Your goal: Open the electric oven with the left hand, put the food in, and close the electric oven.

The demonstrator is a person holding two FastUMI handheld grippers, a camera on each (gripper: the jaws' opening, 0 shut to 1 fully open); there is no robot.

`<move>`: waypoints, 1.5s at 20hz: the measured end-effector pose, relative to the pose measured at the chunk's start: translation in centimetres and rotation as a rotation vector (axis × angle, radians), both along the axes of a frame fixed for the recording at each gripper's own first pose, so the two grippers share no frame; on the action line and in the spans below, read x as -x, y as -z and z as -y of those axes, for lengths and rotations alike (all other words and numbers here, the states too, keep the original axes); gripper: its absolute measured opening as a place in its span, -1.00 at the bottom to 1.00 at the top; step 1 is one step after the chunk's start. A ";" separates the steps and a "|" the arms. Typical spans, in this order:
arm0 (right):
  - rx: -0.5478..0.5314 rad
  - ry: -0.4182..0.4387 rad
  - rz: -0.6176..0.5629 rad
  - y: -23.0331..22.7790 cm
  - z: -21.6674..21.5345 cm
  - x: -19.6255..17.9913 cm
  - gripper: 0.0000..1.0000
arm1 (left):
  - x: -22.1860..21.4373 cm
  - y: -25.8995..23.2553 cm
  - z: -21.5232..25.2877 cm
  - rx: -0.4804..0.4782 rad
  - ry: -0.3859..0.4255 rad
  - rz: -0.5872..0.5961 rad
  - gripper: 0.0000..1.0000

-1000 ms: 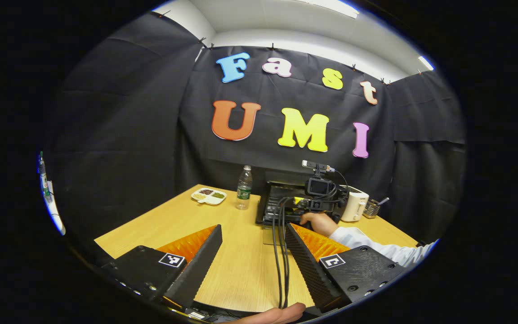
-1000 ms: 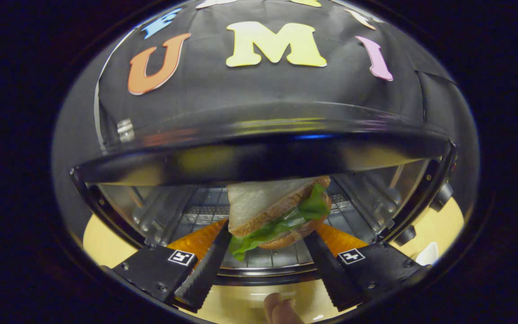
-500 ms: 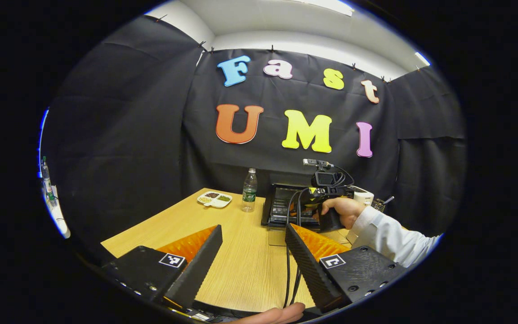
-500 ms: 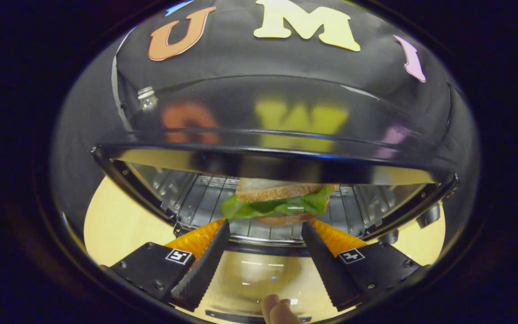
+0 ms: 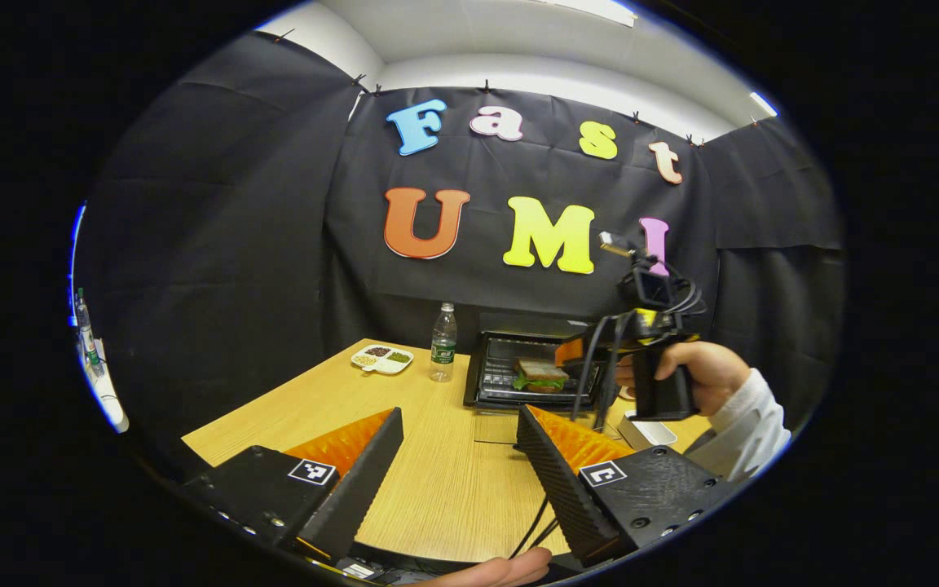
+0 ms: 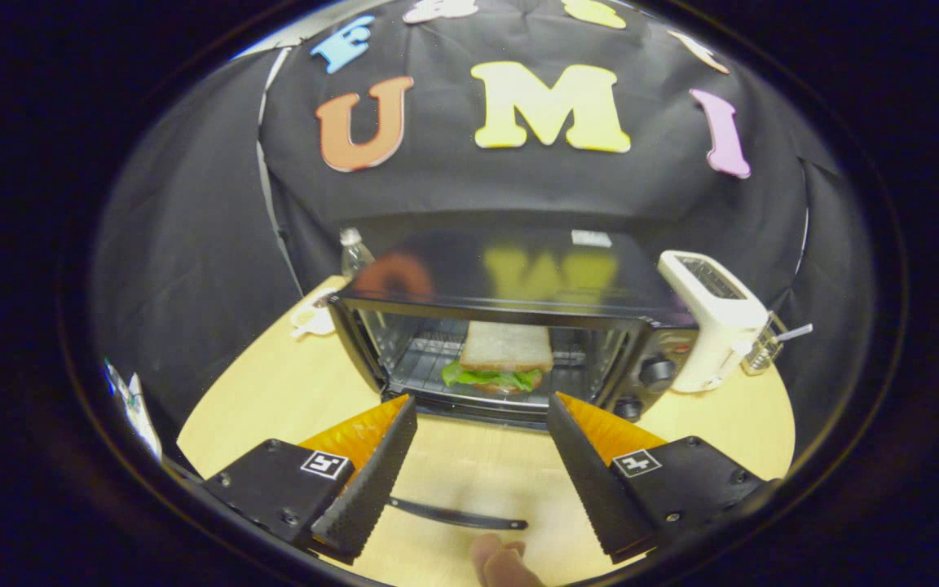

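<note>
Wooden table (image 5: 331,399) holds the open electric oven (image 6: 510,322), where the sandwich (image 6: 495,364) now rests on the rack, released, as the right gripper (image 6: 482,477), fingers spread and empty, has pulled back, while the left gripper (image 5: 457,481) hovers agape above the tabletop.
</note>
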State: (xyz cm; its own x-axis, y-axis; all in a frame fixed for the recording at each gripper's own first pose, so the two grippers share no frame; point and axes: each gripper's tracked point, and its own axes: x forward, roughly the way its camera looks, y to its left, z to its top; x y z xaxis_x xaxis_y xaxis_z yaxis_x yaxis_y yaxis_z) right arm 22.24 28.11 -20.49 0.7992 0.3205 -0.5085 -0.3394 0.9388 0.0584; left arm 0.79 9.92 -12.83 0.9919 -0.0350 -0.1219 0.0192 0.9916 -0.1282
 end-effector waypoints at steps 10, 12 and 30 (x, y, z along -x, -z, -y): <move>-0.076 0.143 0.427 -13.7 14.4 11.5 1.00 | -3.6 2.4 5.0 -0.037 0.008 -0.087 0.86; -0.065 0.190 0.493 -15.2 18.0 13.0 1.00 | -4.6 3.3 7.5 -0.024 0.049 -0.119 0.86; -0.066 0.329 0.581 -16.2 32.4 13.5 0.84 | -11.4 16.4 18.5 -0.087 0.192 -0.481 0.87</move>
